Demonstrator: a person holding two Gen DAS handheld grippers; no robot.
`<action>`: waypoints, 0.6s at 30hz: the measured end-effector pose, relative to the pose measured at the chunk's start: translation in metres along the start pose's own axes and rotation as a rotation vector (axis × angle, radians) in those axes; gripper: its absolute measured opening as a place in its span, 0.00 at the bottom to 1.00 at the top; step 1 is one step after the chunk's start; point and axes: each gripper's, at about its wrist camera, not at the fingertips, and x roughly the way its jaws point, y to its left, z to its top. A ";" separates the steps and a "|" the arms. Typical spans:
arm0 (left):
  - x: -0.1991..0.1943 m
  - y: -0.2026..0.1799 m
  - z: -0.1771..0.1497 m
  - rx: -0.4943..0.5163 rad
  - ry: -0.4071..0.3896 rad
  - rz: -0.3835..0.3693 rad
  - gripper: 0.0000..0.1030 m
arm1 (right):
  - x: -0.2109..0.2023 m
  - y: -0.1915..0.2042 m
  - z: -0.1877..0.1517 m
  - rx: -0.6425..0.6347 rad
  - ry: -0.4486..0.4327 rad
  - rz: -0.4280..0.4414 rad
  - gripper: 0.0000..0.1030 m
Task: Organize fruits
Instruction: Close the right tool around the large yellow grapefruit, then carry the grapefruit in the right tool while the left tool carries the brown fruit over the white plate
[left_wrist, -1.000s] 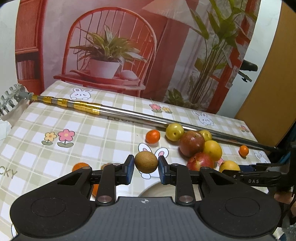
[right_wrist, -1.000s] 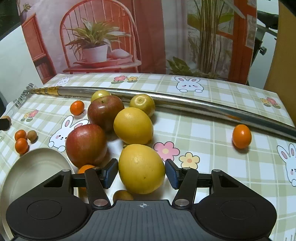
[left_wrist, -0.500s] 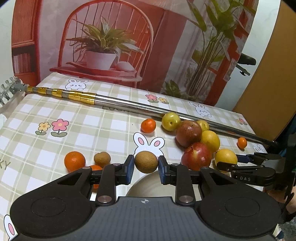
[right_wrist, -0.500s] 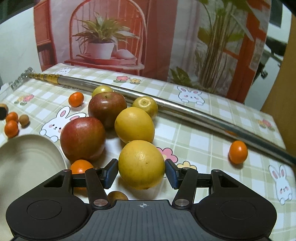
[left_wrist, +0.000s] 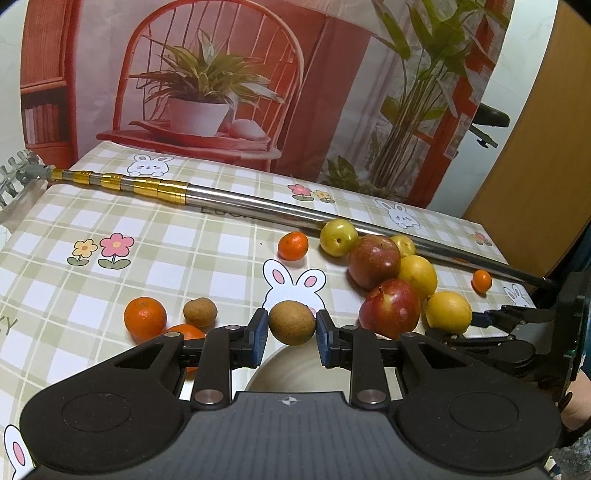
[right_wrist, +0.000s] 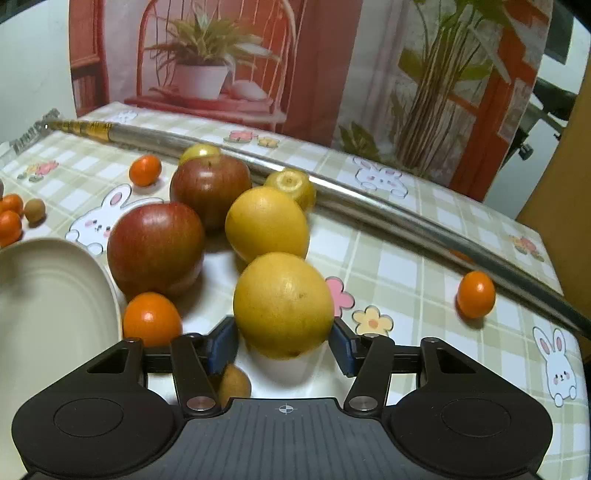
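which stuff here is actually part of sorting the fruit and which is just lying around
Part of the job:
- small brown round fruit gripped by the left gripper
- large yellow citrus between the right gripper fingers
- two red apples
- small orange mandarins
- beige plate

Just lying about:
- long steel telescopic pole with gold sections
- checked bunny tablecloth

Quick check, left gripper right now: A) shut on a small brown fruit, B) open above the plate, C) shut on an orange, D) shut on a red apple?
A: the left gripper has its blue pads pressed against both sides of the small brown fruit, held above the rim of the plate; the red apple and the orange sit on the tablecloth untouched.
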 end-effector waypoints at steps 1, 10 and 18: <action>0.000 0.000 0.000 -0.001 0.001 0.000 0.29 | 0.001 -0.001 0.000 0.006 0.003 0.002 0.50; 0.001 0.000 0.000 -0.003 0.001 -0.001 0.29 | 0.004 -0.016 -0.006 0.105 -0.006 0.032 0.62; 0.000 0.001 0.000 -0.012 0.002 0.005 0.29 | 0.006 -0.022 -0.020 0.149 -0.064 0.000 0.84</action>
